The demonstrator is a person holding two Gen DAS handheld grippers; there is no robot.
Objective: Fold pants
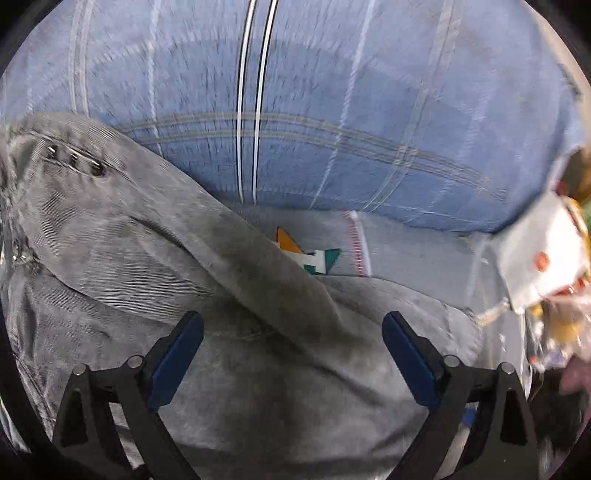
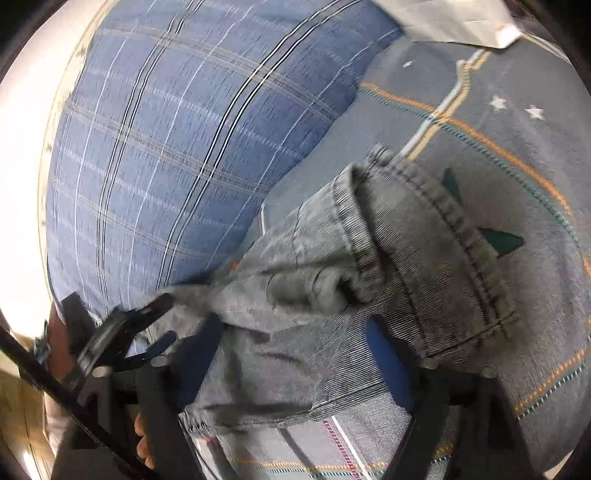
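Grey denim pants (image 1: pixel 155 251) lie crumpled on a grey patterned blanket (image 1: pixel 417 254). In the left wrist view my left gripper (image 1: pixel 291 354) is open, its blue-padded fingers (image 1: pixel 177 362) spread wide just above the grey denim. In the right wrist view the pants (image 2: pixel 417 258) show a hemmed leg end and a stitched seam, bunched between and over my right gripper (image 2: pixel 295 362). Its fingers (image 2: pixel 388 365) stand apart with denim draped across them. A second black gripper (image 2: pixel 122 332) shows at lower left, against the denim's edge.
A blue plaid sheet or pillow (image 1: pixel 295 92) lies behind the pants; it also shows in the right wrist view (image 2: pixel 177 140). White packaging and colourful items (image 1: pixel 543 258) sit at the right. A white paper (image 2: pixel 454 18) lies at the top right.
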